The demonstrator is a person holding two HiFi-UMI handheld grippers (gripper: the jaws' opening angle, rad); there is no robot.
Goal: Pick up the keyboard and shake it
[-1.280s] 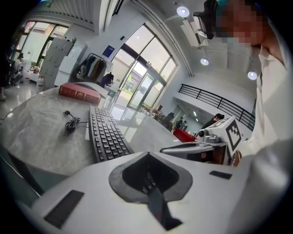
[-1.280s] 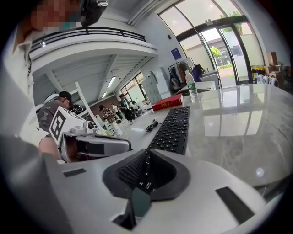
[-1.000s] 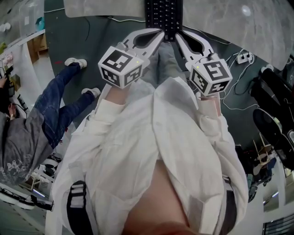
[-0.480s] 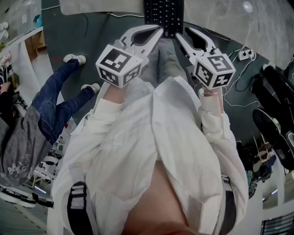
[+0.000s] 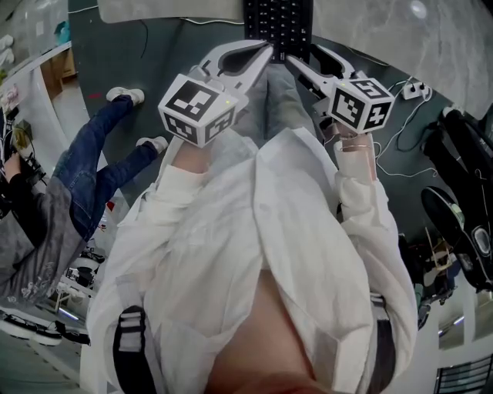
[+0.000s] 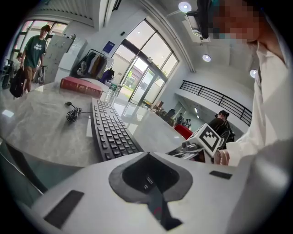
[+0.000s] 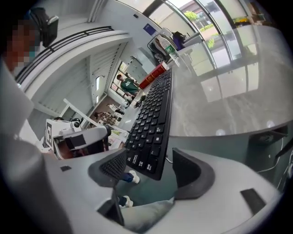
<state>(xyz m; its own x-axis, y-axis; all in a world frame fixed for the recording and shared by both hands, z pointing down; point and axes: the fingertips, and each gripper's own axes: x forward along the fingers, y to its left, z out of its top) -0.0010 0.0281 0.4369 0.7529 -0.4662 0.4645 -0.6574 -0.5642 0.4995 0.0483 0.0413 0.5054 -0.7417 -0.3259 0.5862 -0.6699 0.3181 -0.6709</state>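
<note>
A black keyboard (image 5: 277, 23) lies lengthwise on the pale marble table (image 5: 370, 31), its near end sticking out over the table's edge. My right gripper (image 5: 302, 55) is open and its jaws have just been opening. In the right gripper view the keyboard's (image 7: 153, 123) near corner sits between the two pads of the right gripper (image 7: 151, 167) without touching them. My left gripper (image 5: 268, 52) is shut with nothing in it, its tip just left of the keyboard's near end. In the left gripper view the left gripper's (image 6: 147, 155) dark pads meet, and the keyboard (image 6: 110, 130) runs ahead to the left.
A coiled black cable (image 6: 72, 114) and a red book (image 6: 82, 84) lie on the table beyond the keyboard. A person in jeans (image 5: 100, 177) sits at the left. A power strip (image 5: 412, 92) with cords lies on the floor at the right, near dark gear (image 5: 462, 192).
The right gripper's jaws went from shut to wide open around the keyboard's near end, and its marker cube rolled and shifted slightly. The left gripper stayed put and shut.
</note>
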